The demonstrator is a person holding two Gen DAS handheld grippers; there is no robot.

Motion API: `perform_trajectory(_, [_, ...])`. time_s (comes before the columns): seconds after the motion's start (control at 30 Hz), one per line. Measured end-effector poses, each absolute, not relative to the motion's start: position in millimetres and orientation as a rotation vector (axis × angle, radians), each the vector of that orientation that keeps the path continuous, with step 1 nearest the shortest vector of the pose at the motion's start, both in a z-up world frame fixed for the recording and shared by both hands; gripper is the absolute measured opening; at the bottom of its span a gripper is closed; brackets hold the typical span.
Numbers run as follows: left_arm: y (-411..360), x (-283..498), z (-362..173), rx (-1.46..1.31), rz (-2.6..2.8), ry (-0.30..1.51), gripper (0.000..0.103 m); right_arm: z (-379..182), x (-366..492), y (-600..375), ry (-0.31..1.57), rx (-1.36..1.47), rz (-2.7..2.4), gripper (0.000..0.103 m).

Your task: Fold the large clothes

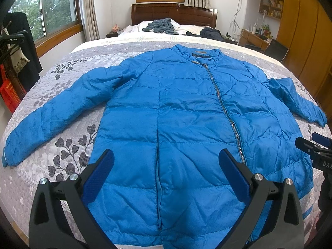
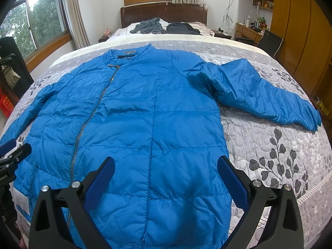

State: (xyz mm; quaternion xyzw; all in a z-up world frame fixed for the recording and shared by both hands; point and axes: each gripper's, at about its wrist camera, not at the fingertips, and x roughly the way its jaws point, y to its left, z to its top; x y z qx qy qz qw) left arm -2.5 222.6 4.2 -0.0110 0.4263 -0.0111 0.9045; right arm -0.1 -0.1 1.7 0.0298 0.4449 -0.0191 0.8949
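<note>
- The left gripper [image 1: 166,159] has its two blue-padded fingers spread wide, holding nothing, above the lower part of the jacket.
- The right gripper [image 2: 166,166] is the same: two fingers wide apart, nothing between them, above the hem on the jacket's other side.
- One blue quilted jacket [image 1: 186,114] lies flat, front up, on the bed cover [image 1: 68,145], collar toward the headboard [image 1: 174,13].
- One zipper [image 1: 224,108] runs slanted and closed; its bottom end is cut off by the frame.
- Two sleeves: one [image 1: 51,114] lies straight out, the other [image 2: 269,95] is bent at the shoulder.
- Two dark clothes [image 2: 166,28] are bunched near the headboard; what kind, I cannot tell.
</note>
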Motion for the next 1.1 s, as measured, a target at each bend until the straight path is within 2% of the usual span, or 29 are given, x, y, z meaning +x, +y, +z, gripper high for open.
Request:
perform_trajectory(0.47, [222, -2, 4, -0.025, -0.028, 0.882, 0.1, 4, -1, -2, 0.907, 0.063, -0.038, 0.099])
perform_trajectory(0.63, [212, 17, 3, -0.048, -0.096, 0.914, 0.1, 5, 5, -33, 0.89, 0.135, -0.043, 0.099])
perform_trajectory(0.77, [191, 42, 13, -0.027, -0.127, 0.911, 0.1, 5, 18, -95, 0.913, 0.266, -0.093, 0.099])
perform_trajectory(0.93, [148, 79, 29, 0.018, -0.173, 0.88, 0.1, 3, 31, -218, 0.893, 0.466, -0.261, 0.099])
perform_trajectory(1.1, [103, 113, 33, 0.027, -0.224, 0.868, 0.1, -15, 38, -325, 0.949, 0.599, -0.4, 0.099])
